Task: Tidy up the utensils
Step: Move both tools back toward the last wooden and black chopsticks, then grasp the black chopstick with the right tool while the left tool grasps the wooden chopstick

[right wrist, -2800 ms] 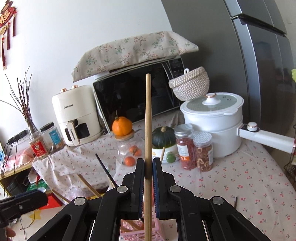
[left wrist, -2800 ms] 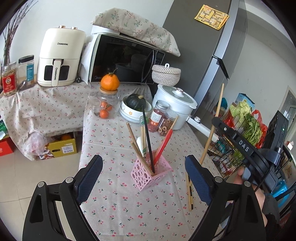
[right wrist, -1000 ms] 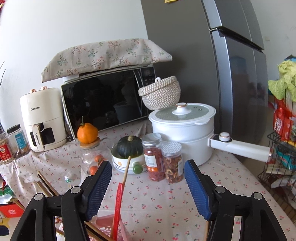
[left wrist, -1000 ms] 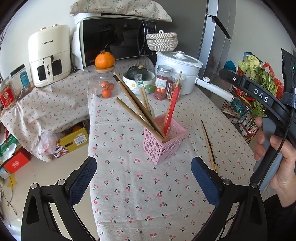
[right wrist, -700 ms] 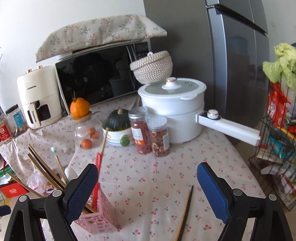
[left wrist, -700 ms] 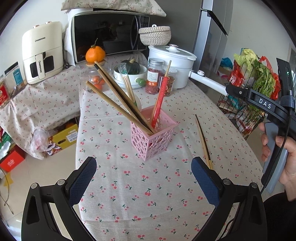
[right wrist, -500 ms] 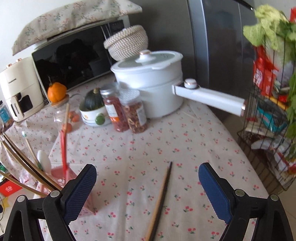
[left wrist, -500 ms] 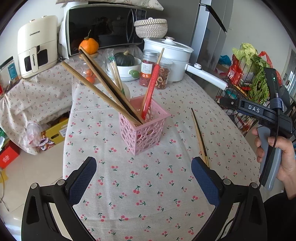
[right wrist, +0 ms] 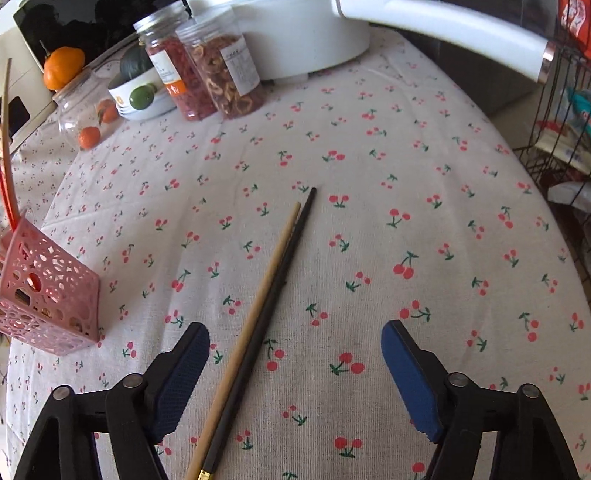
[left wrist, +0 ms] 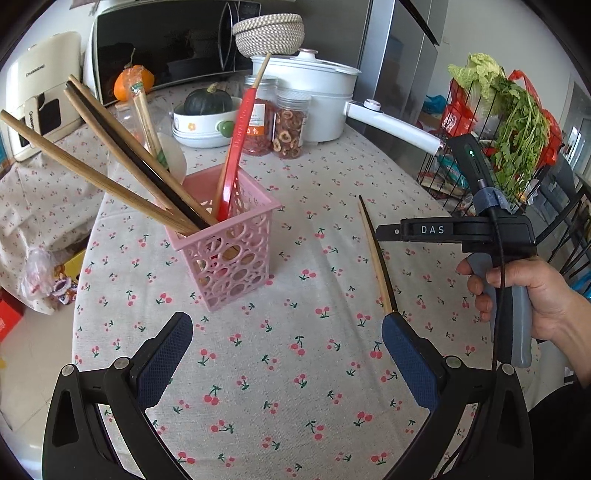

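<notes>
Where the cherry-print tablecloth (right wrist: 424, 192) covers the table, all positions below are referenced to the pink perforated holder (left wrist: 225, 251), which stands upright on the cloth. Beyond the holder, toward the wall, stand two jars of dried goods (left wrist: 291, 123), a bowl holding a dark green squash (left wrist: 208, 103), a white pot (left wrist: 314, 88) with a long handle, a woven lidded basket (left wrist: 269, 33) and a microwave (left wrist: 166, 40). Right of the holder, off the table edge, a wire rack holds leafy greens (left wrist: 509, 110).

Inside the holder, several wooden chopsticks (left wrist: 96, 173), one black chopstick and a red-handled utensil (left wrist: 236, 144) lean outward. Right of the holder, apart from it, a wooden chopstick (right wrist: 255, 321) and a black chopstick (right wrist: 273, 295) lie flat on the cloth, side by side and touching.

The left gripper (left wrist: 288, 354) hovers over the cloth on the near side of the holder, jaws wide apart, holding nothing. The right gripper (right wrist: 295, 365) is right of the holder, jaws wide apart, straddling the two loose chopsticks without touching them; the pair lies closer to its left finger.

The near ends of the loose chopsticks run off the bottom of the right wrist view. The holder's base contents are hard to make out through the perforations. The holder is cut off at the left edge of the right wrist view.
</notes>
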The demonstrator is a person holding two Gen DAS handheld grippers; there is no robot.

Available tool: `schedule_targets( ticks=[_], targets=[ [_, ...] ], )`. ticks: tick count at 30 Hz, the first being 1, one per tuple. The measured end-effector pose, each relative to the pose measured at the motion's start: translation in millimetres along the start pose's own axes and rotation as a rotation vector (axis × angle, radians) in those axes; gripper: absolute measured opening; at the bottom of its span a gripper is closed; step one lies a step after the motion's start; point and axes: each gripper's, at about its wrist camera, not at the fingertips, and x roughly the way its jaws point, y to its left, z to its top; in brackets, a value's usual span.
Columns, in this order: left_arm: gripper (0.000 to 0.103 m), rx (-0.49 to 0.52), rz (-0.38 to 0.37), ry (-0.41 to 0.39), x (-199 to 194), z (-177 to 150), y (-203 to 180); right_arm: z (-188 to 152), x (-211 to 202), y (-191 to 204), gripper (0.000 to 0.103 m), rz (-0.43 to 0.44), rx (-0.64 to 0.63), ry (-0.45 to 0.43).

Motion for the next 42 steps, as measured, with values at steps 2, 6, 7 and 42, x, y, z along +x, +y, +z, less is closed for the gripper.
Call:
schedule_targets(
  ticks=[2, 6, 7, 42],
  targets=[
    [0.103, 0.003, 0.001, 0.010, 4, 1, -2, 4, 5, -2, 0.068, 0.016, 0.011, 0.012],
    [0.103, 0.030, 0.021, 0.005, 7, 1, -8, 7, 16, -2, 0.053, 0.016, 0.015, 0.033],
    [0.103, 0.041, 0.027, 0.003, 6, 1, -9, 8, 16, -1, 0.051, 0.006, 0.005, 0.031],
    [0.103, 0.148, 0.024, 0.115, 16, 15, -57, 8, 5, -17, 0.003, -0.089, 0.091, 0.154]
  ],
)
